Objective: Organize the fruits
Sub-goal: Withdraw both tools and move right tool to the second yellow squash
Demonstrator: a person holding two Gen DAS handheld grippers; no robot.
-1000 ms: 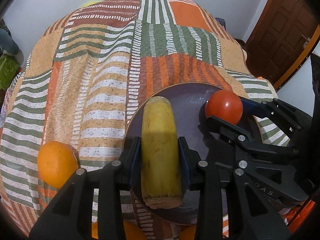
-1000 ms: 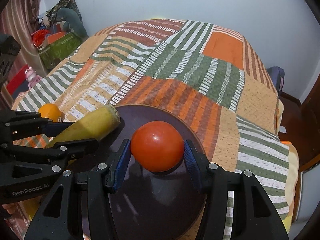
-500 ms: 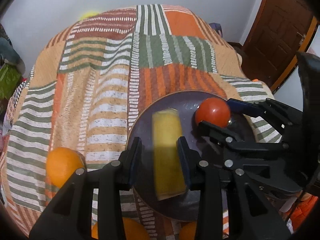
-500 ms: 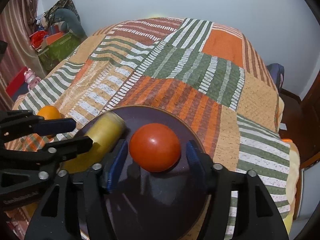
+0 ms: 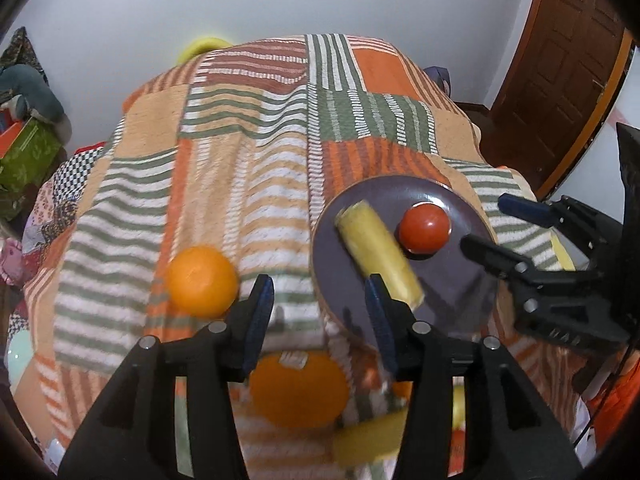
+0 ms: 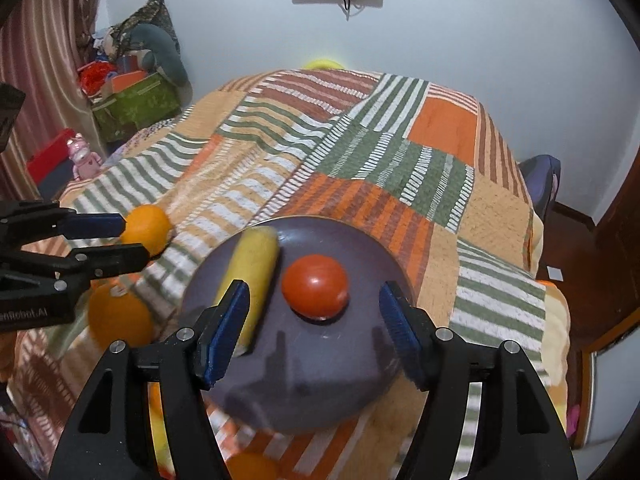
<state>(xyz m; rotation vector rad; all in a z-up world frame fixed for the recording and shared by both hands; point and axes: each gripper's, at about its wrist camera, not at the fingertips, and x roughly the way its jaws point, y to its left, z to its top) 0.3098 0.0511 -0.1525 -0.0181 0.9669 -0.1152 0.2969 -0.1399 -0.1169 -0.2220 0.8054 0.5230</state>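
Both our grippers have backed off the plate (image 6: 360,392), jaws just opened and empty: left gripper (image 5: 320,312) moderately apart, right gripper (image 6: 314,328) wider. We see the banana (image 6: 250,280) at nine o'clock of the tomato (image 6: 315,286), both resting on the plate; two oranges (image 5: 202,280) lie on the quilt (image 5: 248,152).

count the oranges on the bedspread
2 clearly: one orange left of the plate, another orange nearer, below the left claw's tips. More may sit hidden at the frame's bottom.
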